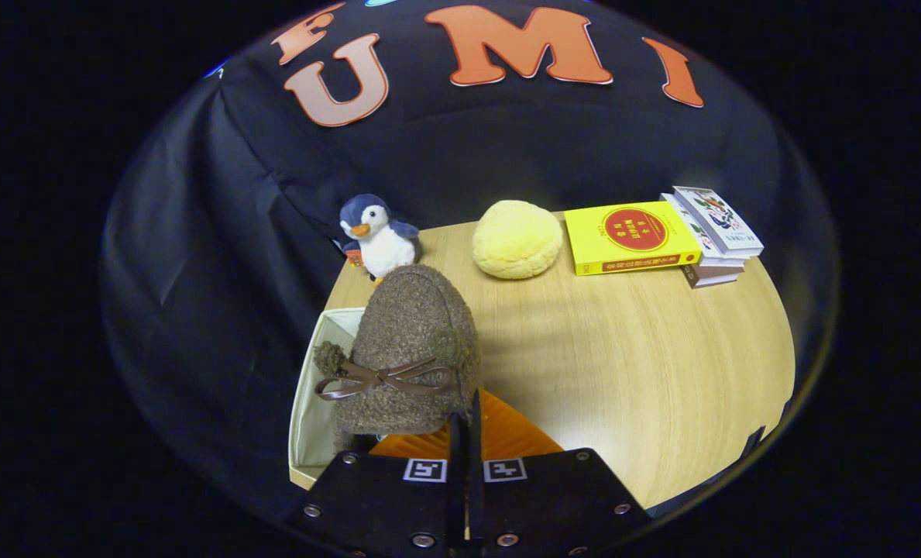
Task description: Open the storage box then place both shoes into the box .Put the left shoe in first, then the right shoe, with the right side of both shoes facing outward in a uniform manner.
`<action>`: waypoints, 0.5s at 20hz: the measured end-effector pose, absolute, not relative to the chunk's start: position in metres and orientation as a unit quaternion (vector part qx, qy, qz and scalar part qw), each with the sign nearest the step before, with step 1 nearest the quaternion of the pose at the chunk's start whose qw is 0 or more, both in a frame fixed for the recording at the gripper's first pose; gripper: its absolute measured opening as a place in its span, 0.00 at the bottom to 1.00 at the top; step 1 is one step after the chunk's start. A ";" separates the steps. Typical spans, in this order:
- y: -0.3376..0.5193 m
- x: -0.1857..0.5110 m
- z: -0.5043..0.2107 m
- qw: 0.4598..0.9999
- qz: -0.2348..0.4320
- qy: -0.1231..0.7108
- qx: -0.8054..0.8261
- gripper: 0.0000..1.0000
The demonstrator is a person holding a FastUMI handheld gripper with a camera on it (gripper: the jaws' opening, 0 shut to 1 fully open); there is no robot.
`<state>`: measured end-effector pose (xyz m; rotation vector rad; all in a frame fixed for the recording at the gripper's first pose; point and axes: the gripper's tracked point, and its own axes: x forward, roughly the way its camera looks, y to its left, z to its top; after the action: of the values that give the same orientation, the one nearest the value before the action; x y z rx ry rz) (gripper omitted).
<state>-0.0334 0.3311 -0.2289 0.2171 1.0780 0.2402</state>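
Gripper (466, 422) fingers are sitting pressed close together, almost no gap showing, apparently pinching the rear rim of a brown fleecy slipper (414, 349); the actual contact is hidden behind the fingers, so the grip is a judgement.

Slipper is hanging toe-forward just ahead of the fingers, its brown bow and pompom facing the camera, partly over the open fabric storage box (313, 387). Box is sitting at the near corner of the wooden table (623, 364), lid already off or folded away. Pale lining showing on the box's one visible side; what is lying inside cannot be told.

Holding by the heel rim probably keeps the sole free for lowering in.

Beyond: plush penguin (375, 232), yellow round cushion (516, 239), yellow book (630, 236) beside a small book stack (716, 232).
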 end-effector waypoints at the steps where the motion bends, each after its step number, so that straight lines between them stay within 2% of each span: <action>1: 0.340 -0.034 -0.233 0.843 0.118 0.515 0.102 0.03; 7: 0.377 -0.045 -0.260 0.825 0.133 0.542 0.094 0.05; 8: 0.383 -0.048 -0.265 0.819 0.141 0.549 0.096 0.09; 9: 0.384 -0.051 -0.266 0.814 0.145 0.553 0.098 0.19; 10: 0.385 -0.051 -0.265 0.815 0.147 0.551 0.103 0.23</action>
<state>-0.0505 0.3851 -0.2646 0.2199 1.1765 0.3142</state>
